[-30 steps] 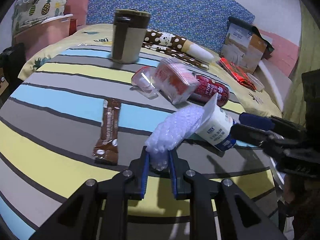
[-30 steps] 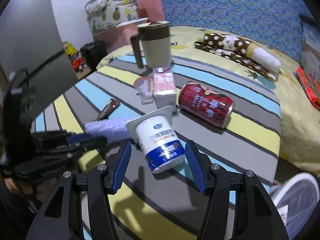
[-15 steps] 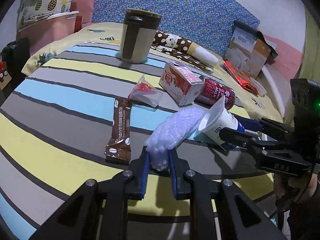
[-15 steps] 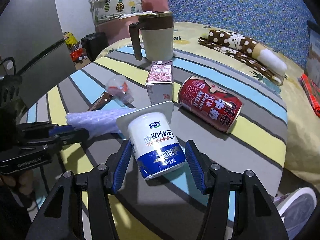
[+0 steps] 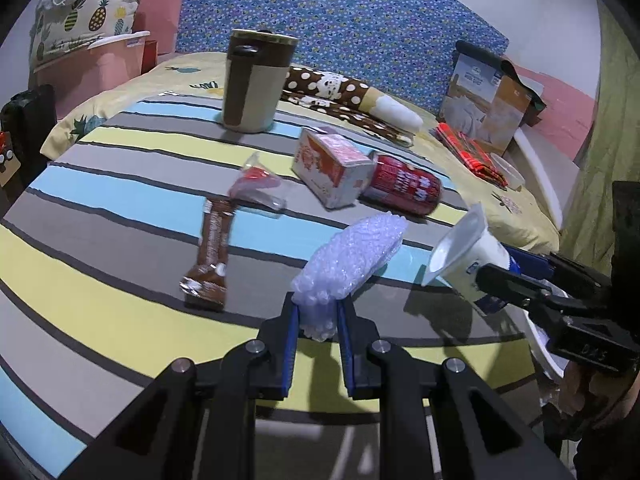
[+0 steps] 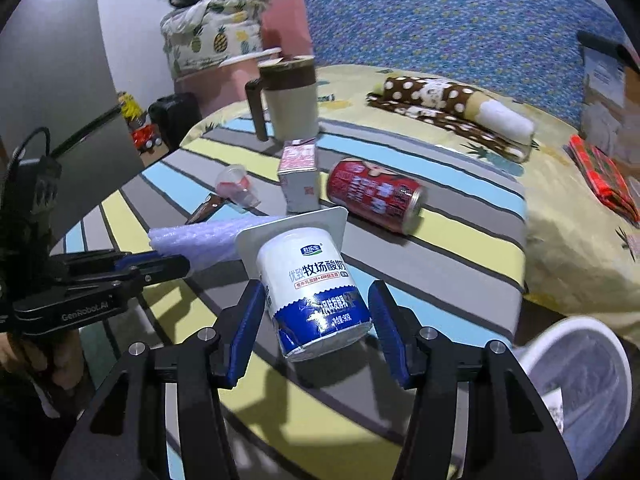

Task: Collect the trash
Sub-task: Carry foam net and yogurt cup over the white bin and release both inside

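Observation:
My left gripper (image 5: 318, 312) is shut on a roll of clear bubble wrap (image 5: 352, 256), which sticks out forward over the striped tablecloth (image 5: 100, 216). My right gripper (image 6: 318, 296) is shut on a white-and-blue yogurt cup (image 6: 316, 292), tilted with its square rim away from me and lifted off the table. In the left wrist view that yogurt cup (image 5: 468, 260) hangs at the right, with its shadow on the cloth below. Still lying on the table are a red can (image 5: 404, 188), a red-and-white carton (image 5: 332, 172), a clear plastic cup (image 5: 260, 188) and a brown sachet (image 5: 212, 248).
A beige mug with a brown lid (image 5: 256, 84) stands at the far side of the table. A white bin (image 6: 580, 380) sits on the floor at the lower right, beside the table edge. Behind lie a bed with a spotted brown roll (image 6: 448, 108) and a cardboard box (image 5: 492, 108).
The right gripper has lifted the yogurt cup off the cloth and carried it toward the table's right edge. The left gripper keeps its grip on the bubble wrap.

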Motion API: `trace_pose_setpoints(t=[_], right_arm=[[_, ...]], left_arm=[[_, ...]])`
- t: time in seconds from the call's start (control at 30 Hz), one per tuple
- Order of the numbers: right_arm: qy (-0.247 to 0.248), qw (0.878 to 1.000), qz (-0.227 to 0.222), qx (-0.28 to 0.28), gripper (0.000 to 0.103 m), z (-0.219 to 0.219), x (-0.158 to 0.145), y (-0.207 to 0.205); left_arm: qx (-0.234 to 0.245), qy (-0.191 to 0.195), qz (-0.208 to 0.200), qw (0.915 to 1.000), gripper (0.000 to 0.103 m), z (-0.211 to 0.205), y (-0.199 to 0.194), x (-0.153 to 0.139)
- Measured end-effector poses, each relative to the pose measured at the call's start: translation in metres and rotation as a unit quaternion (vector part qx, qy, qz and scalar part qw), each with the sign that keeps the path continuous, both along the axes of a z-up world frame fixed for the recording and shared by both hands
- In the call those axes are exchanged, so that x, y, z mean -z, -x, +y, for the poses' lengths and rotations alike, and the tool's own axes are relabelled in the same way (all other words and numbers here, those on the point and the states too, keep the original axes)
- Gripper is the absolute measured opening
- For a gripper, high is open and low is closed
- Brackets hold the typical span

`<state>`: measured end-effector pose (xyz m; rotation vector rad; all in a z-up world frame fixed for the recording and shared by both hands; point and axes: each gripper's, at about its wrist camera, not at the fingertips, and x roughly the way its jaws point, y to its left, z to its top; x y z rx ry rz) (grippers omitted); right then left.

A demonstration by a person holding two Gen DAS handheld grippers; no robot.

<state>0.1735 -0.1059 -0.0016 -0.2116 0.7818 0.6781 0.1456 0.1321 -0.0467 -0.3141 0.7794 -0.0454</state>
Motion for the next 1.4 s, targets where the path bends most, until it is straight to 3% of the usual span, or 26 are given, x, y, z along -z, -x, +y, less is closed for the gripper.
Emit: trace_pose_setpoints(t=[0.37, 0.73, 1.03, 1.4], right_arm=[[-0.035, 0.998, -0.009, 0.055, 0.056, -0.049, -0.012, 0.018], [-0.056, 0.989, -0.024, 0.137, 0.056, -0.114, -0.020, 0.027], [-0.074, 0.978, -0.008, 0.192, 0.056, -0.152, -0.012, 0.023], [-0.077, 0.972, 0.015, 0.222, 0.056, -0.177, 0.003, 0.020]], left_arm=[[0.027, 0.003, -0.009, 0.9996, 0.020, -0.039, 0.012, -0.018], [0.103, -0.006, -0.025, 0.9944, 0.019, -0.110, -0.001, -0.037], [0.151, -0.015, -0.018, 0.9882, 0.019, -0.163, -0.012, -0.035], [0.188, -0.028, -0.005, 0.9818, 0.020, -0.207, -0.025, -0.030]])
